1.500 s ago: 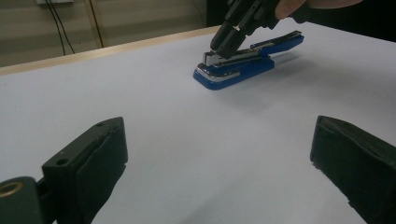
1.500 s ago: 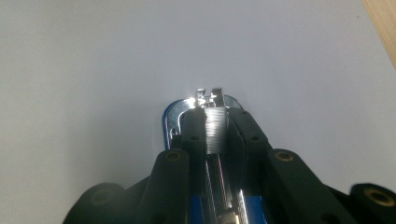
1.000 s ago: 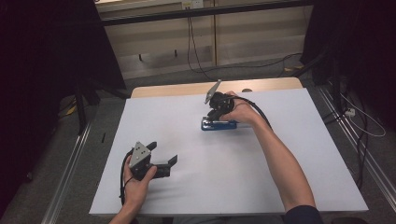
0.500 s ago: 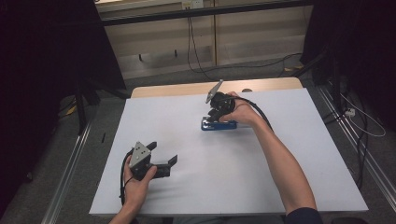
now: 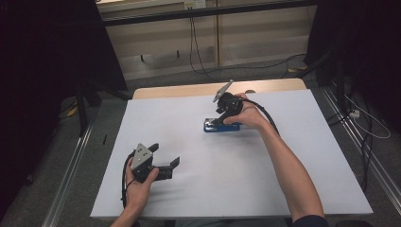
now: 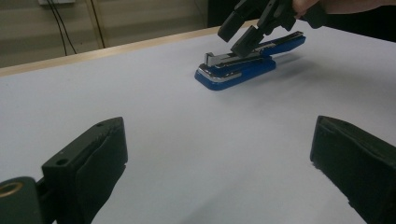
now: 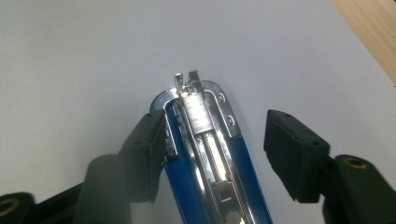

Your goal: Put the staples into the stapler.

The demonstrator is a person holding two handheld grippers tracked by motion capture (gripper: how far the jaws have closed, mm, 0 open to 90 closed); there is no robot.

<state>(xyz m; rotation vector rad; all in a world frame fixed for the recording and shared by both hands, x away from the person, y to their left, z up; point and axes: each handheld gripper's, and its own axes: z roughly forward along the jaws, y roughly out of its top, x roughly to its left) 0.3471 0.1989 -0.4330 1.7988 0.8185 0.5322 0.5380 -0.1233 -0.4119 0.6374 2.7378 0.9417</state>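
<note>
While my right gripper (image 7: 212,154) straddles the blue stapler with its shiny metal top (image 7: 205,140), the jaws have just been opening around it.

Left pad sits right at the stapler's edge, right pad stands clear, so nothing is clamped now. That stapler (image 5: 221,125) lies flat on the white tabletop (image 5: 198,189), towards the far side, right of centre. My left gripper (image 5: 161,161) waits at the near left, well apart, jaws spread wide and empty, pointed at the stapler (image 6: 243,65).
</note>
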